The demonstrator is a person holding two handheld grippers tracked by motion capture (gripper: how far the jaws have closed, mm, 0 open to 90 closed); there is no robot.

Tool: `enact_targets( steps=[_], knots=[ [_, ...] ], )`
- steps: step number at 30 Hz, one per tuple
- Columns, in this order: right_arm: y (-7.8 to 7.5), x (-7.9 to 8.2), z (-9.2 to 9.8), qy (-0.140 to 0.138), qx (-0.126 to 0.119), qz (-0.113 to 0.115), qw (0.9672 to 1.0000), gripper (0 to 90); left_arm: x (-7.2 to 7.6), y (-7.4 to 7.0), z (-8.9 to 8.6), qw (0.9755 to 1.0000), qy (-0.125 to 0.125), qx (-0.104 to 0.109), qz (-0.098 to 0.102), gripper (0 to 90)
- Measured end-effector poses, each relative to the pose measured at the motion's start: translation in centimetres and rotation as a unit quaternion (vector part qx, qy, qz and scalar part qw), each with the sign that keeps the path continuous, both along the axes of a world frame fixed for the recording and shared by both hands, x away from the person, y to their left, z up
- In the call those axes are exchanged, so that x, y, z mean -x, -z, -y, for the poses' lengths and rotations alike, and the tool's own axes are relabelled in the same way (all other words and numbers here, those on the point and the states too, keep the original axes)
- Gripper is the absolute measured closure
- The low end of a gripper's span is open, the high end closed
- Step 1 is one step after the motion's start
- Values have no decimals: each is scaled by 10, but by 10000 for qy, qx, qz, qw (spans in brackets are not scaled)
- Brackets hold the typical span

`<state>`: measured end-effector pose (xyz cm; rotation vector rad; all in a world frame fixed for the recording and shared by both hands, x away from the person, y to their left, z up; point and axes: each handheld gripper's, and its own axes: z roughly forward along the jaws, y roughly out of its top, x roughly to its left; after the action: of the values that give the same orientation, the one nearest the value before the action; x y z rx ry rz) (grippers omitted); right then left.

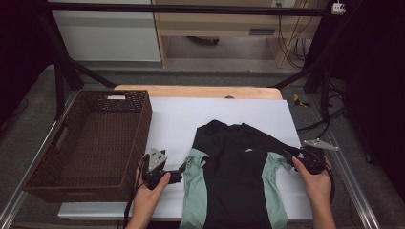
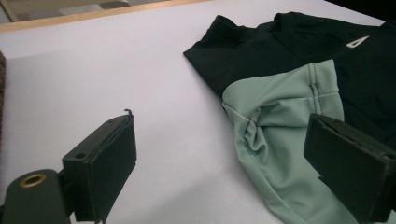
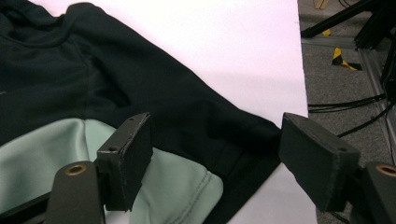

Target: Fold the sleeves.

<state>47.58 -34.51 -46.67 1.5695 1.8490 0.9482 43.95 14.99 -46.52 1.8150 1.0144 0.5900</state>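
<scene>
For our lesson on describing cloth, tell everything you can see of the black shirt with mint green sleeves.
The black shirt with mint green sleeves looks like smooth, stretchy knit with a small white mark on the chest. It lies flat on the white sheet, collar away from the person, both sleeves folded inward, hem running out of the high view. The left gripper and right gripper stand open at its sleeves.

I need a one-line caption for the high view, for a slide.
Two hand-held grippers, left gripper and right gripper, reach the sides of a black-and-green shirt on a white table, beside a wicker basket.
</scene>
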Motion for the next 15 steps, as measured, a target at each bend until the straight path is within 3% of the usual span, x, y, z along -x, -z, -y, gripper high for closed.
enact_targets(
  steps=[6,15],
  knots=[
    [8,-5,3,112,43,-199,9997,222,-1,-1,-5,9999,-63,153,38,94],
    [16,-11,4,181,41,-486,9986,193,-2,0,-9,9996,-158,212,50,94]
  ],
)
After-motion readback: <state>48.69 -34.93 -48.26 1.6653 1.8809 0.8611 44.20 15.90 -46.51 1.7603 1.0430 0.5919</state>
